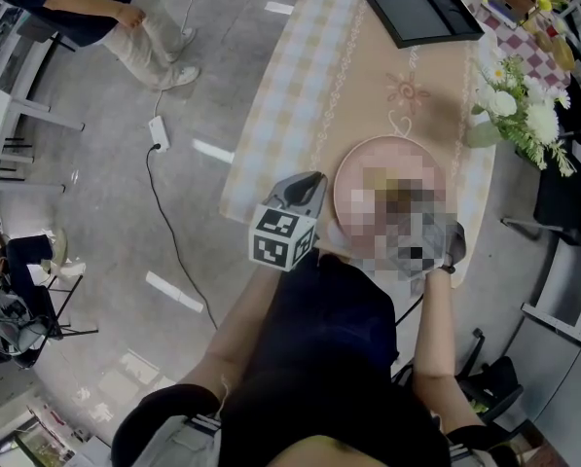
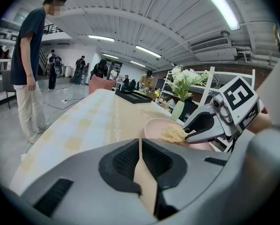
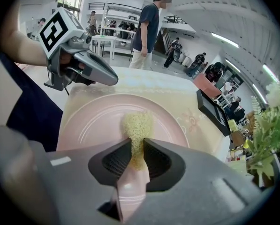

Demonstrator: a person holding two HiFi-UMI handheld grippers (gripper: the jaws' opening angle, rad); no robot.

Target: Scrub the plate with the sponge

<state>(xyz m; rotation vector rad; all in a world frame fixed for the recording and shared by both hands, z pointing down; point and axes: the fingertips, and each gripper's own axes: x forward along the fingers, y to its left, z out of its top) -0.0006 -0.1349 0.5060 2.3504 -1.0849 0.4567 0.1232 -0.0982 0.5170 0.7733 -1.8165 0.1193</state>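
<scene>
Plate of pale pink lies flat near the close end of the long worktop, on a cloth of beige with pale checks along its edges. We hold the sponge, a yellowish, coarse tuft, in the right tool. Its jaws are pressed in on the sponge from both sides, and the free end of the sponge rests on the plate's inner face, about at its middle.

Our left tool grips nothing. Its jaws meet at the tips, with only a thin slit between them, and through the gap lower down we see bare cloth. In the head view it sits just beside the plate's left rim, pointing along the worktop. We cannot tell whether it touches the rim. In the right tool's view it hangs over the cloth just past the plate's edge.

Farther along the worktop lies a flat black tray, well apart from the plate. White flowers stand at the right edge. A person in a dark shirt and light trousers stands on the floor to the left of the worktop, near a white power strip.
</scene>
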